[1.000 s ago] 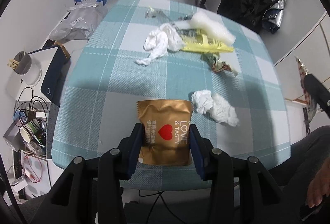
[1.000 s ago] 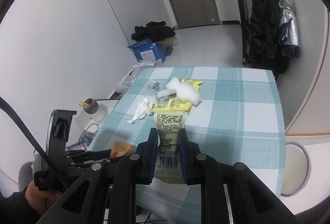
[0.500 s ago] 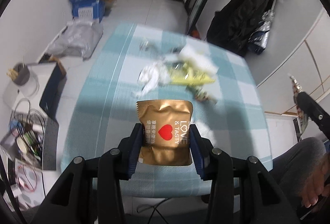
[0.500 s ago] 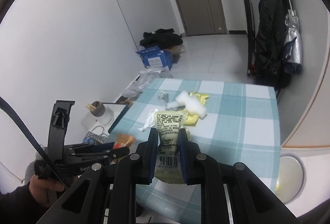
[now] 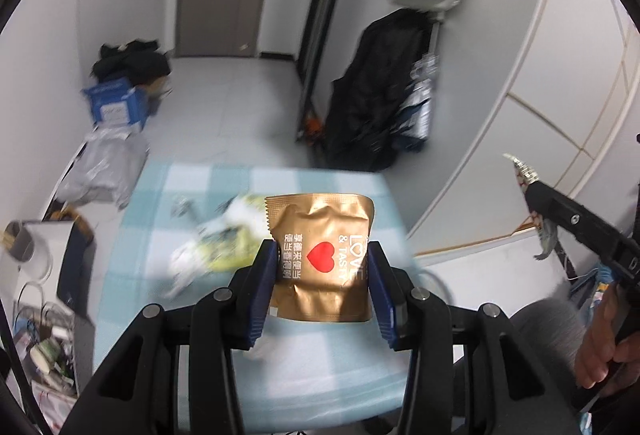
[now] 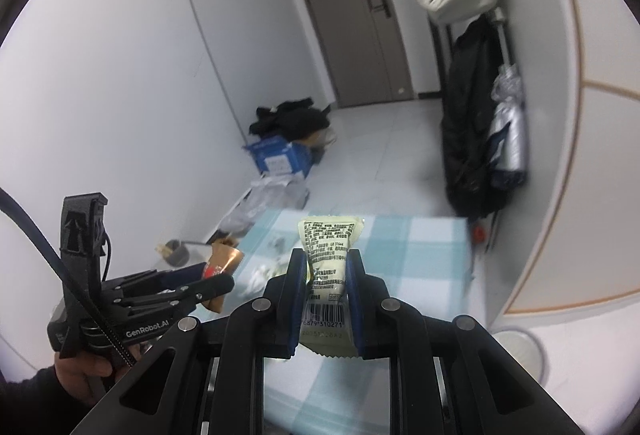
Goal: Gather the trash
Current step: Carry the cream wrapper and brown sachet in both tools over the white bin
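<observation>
My left gripper [image 5: 322,267] is shut on a gold snack packet [image 5: 320,235] with a red heart, held up above the blue checked table [image 5: 132,275]. My right gripper [image 6: 327,271] is shut on a pale yellow wrapper [image 6: 329,251] with a barcode, also raised above the table [image 6: 420,259]. The left gripper and its gold packet [image 6: 222,263] show at the left of the right wrist view. Blurred trash, white tissue and a yellow wrapper [image 5: 224,247], lies on the table below.
A white round bin [image 6: 516,355] stands on the floor right of the table. A blue box [image 6: 278,159], black clothes and grey bags lie on the floor beyond. Dark coats [image 5: 376,99] hang at the right. A cluttered side shelf [image 5: 44,275] is left of the table.
Both grippers have risen and tilted up, each holding its packet. The table now looks smaller and lower, and more of the room and door shows.
</observation>
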`<state>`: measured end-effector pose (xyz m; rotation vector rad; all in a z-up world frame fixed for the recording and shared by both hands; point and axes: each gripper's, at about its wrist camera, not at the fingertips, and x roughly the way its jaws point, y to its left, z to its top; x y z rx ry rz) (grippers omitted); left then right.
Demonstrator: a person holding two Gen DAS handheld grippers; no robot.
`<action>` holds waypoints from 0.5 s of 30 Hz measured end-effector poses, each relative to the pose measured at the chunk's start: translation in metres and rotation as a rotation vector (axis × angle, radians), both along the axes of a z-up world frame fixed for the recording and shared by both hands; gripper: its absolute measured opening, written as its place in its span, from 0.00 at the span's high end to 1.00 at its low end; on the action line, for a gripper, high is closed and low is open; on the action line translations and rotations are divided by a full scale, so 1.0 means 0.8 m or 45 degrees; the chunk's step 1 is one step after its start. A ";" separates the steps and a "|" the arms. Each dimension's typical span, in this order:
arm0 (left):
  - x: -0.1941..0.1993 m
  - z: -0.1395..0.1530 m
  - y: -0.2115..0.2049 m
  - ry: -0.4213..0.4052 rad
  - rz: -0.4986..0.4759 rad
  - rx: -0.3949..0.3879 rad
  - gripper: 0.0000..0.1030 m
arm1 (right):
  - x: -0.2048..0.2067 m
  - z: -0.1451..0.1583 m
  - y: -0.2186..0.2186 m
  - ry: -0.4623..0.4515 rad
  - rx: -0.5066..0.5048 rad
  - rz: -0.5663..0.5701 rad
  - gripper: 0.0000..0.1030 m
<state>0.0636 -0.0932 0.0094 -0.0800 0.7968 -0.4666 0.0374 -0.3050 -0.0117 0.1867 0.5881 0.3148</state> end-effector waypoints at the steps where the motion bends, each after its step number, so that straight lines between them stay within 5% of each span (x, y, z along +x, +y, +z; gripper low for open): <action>1: -0.001 0.004 -0.004 -0.012 -0.011 -0.002 0.62 | -0.001 0.005 -0.008 -0.012 -0.006 -0.011 0.82; 15: 0.011 0.018 -0.145 -0.036 -0.299 -0.024 0.62 | -0.023 0.023 -0.159 -0.025 -0.005 -0.275 0.82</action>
